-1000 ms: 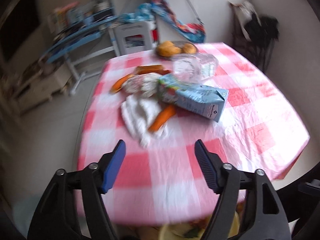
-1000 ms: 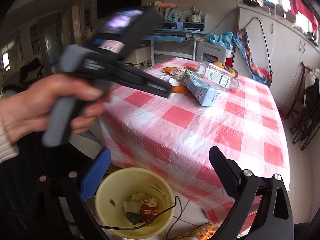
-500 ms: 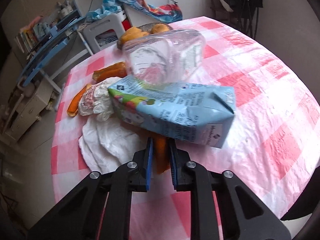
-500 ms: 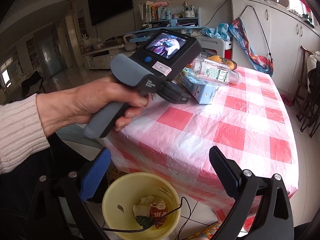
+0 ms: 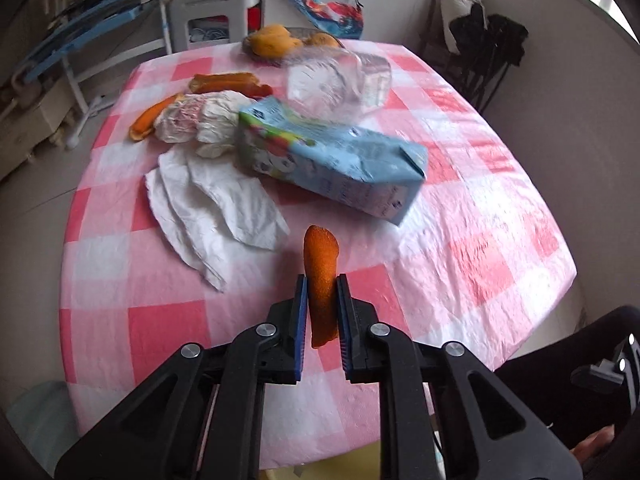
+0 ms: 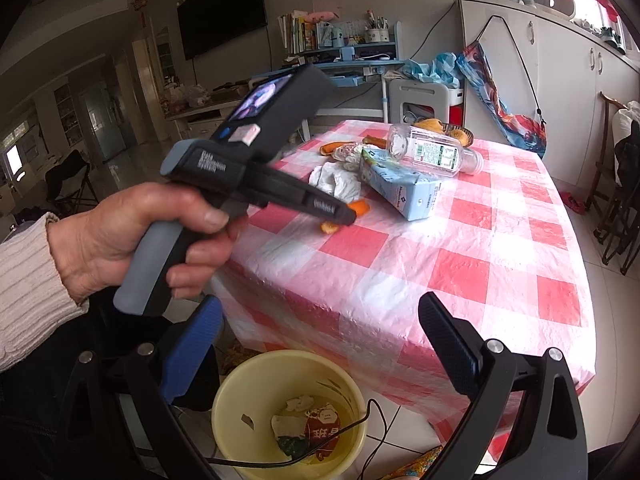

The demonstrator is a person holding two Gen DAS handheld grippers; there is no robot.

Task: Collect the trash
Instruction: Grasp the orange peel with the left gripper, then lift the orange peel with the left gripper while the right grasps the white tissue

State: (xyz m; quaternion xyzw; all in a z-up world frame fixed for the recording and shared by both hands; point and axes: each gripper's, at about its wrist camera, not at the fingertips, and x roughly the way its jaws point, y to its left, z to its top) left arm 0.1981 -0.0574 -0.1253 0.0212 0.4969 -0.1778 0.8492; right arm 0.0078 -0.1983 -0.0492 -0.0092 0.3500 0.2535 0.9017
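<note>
My left gripper (image 5: 322, 288) is shut on a strip of orange peel (image 5: 320, 260), held just above the pink checked tablecloth (image 5: 460, 240). In the right wrist view a hand holds that gripper (image 6: 348, 216) over the table's near-left part, with the peel (image 6: 362, 207) at its tip. Behind it lie a blue drink carton (image 5: 332, 168), a clear plastic bottle (image 5: 336, 80), white tissue (image 5: 212, 204), a crumpled wrapper (image 5: 200, 118) and more peel (image 5: 228, 82). My right gripper (image 6: 316, 308) is open and holds nothing, above a yellow bin (image 6: 240, 384) on the floor.
A bowl of fruit (image 5: 276, 40) stands at the table's far edge. The bin holds scraps and a black cable (image 6: 360, 424) hangs over its rim. A stool (image 6: 420, 96) and a blue desk (image 6: 352, 64) stand beyond the table, chairs (image 6: 616, 208) on the right.
The left gripper went from open to shut on the orange peel beside the carton, then drew back towards the table's near edge with it. The right gripper stayed put.
</note>
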